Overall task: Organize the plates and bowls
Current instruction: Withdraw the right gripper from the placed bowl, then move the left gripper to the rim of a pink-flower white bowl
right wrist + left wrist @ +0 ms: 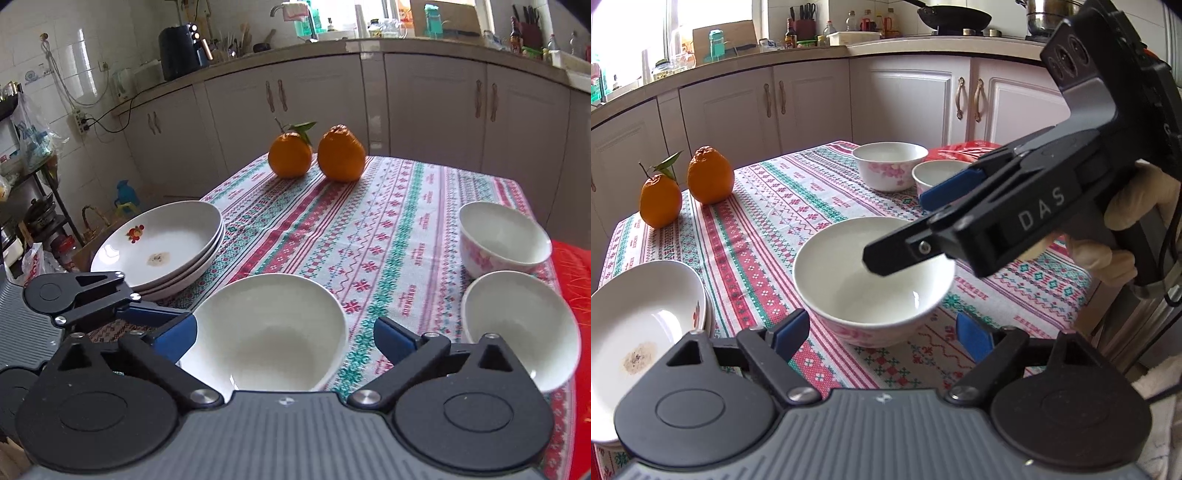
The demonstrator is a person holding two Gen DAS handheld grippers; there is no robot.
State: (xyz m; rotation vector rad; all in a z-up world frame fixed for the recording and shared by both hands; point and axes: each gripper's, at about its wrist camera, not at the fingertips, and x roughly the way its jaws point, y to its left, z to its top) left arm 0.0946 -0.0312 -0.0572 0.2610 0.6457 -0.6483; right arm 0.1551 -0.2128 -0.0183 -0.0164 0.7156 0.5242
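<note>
Plates look done: a stack of plates (pixel 162 251) sits at the surface's left edge, three rims countable in the right wrist view, top one carrying a brownish smear and a small fruit print.

Bowls are not done. Three are loose on the patterned tablecloth (pixel 369 229):
- near bowl (pixel 269 332), plain white inside, pink print outside, close to the near edge, mid-width
- floral bowl (pixel 504 238) toward the right edge
- plain-looking bowl (pixel 517 325) just in front of it, by the red mat (pixel 570 280) at the right edge

My read: nesting these three is what's left, maybe shifting them next to the plates.

Grippers: the left gripper (pixel 882 334) is spread, blue pads either side of the near bowl, not pressing it. The right gripper (pixel 286 338) has its jaws wide, hanging above that bowl; from the left wrist view one finger reaches over the rim into the bowl's mouth, touching nothing that I can see. Neither holds anything.

View differences:
- Left wrist view shows the right gripper from the side, plus the gloved hand (pixel 1137 206) on its handle. Only there can you tell the finger is over the bowl's rim. Stove, pan and pot on the counter behind.
- Right wrist view shows the full plate stack and both far bowls unblocked; in the other view the stack is cropped and the right gripper hides most of the third bowl. It also catches the left gripper's finger at the frame's left side.
- Two oranges (pixel 317 155) at the far edge show in both.

Whether the near bowl is a single bowl or already two nested, hard to say from these angles.
</note>
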